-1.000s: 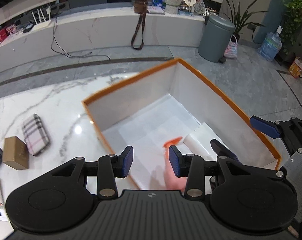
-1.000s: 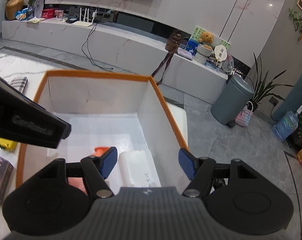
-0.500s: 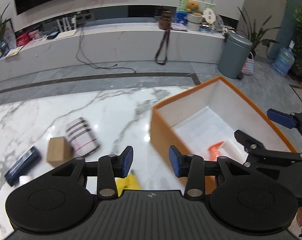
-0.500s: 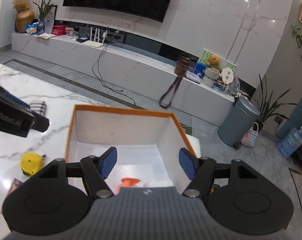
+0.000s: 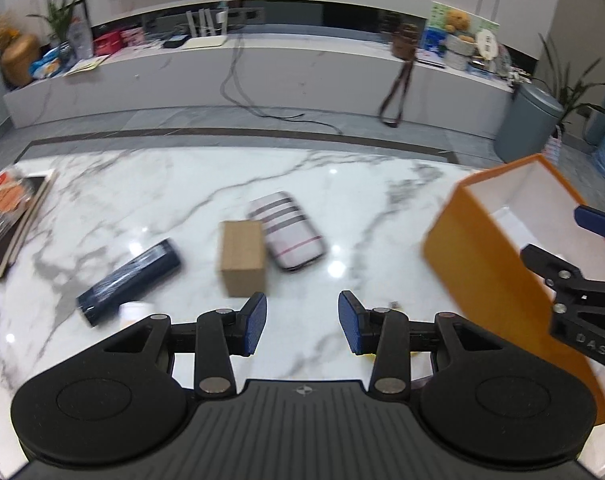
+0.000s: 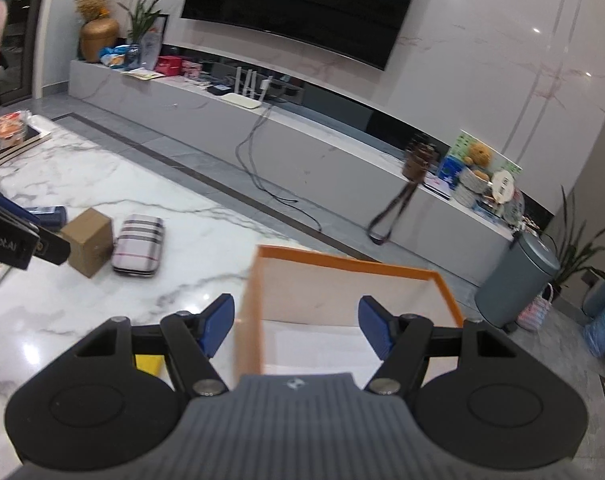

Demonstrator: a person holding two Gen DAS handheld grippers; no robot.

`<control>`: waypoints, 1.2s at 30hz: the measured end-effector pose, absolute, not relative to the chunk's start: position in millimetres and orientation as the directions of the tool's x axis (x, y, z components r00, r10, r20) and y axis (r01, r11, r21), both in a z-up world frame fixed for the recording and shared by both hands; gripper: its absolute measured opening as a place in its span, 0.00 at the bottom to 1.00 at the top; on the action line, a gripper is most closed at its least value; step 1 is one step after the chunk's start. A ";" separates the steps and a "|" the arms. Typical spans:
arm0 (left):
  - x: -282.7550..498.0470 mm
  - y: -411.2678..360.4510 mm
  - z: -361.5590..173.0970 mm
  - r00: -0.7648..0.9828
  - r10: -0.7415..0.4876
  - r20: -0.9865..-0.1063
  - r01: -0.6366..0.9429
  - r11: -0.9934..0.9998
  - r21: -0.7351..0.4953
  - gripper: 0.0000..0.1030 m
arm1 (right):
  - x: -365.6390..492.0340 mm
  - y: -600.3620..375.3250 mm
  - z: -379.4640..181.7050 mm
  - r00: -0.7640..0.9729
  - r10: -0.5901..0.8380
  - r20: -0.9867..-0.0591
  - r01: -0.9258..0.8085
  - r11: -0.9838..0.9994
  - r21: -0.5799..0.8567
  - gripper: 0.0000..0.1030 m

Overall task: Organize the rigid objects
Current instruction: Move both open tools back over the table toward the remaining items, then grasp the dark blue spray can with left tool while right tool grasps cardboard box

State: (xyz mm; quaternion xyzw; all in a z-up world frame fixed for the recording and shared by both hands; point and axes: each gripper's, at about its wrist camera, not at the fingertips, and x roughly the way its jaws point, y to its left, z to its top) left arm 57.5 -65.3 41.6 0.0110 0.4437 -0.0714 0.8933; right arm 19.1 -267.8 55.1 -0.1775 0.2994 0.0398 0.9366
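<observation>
An orange box with a white inside stands on the marble table at the right; it also shows in the right wrist view. A small cardboard box, a plaid case and a dark blue box lie on the table. My left gripper is open and empty above the table, just in front of the cardboard box. My right gripper is open and empty above the orange box's near left wall. A yellow object peeks out under the right gripper's left finger.
A stack of books with a snack packet lies at the table's left edge. Beyond the table are a grey floor, a long white TV bench with cables, and a grey bin.
Both grippers have pulled up and back out of the orange box. The left one has swung left over the table, so the loose items now lie ahead of it.
</observation>
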 end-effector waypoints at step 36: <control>111.8 85.2 -29.2 0.636 -0.026 -0.771 0.180 0.977 0.115 0.56 | 70.6 -110.6 -25.7 0.721 0.246 -0.648 -0.290 0.956 0.039 0.71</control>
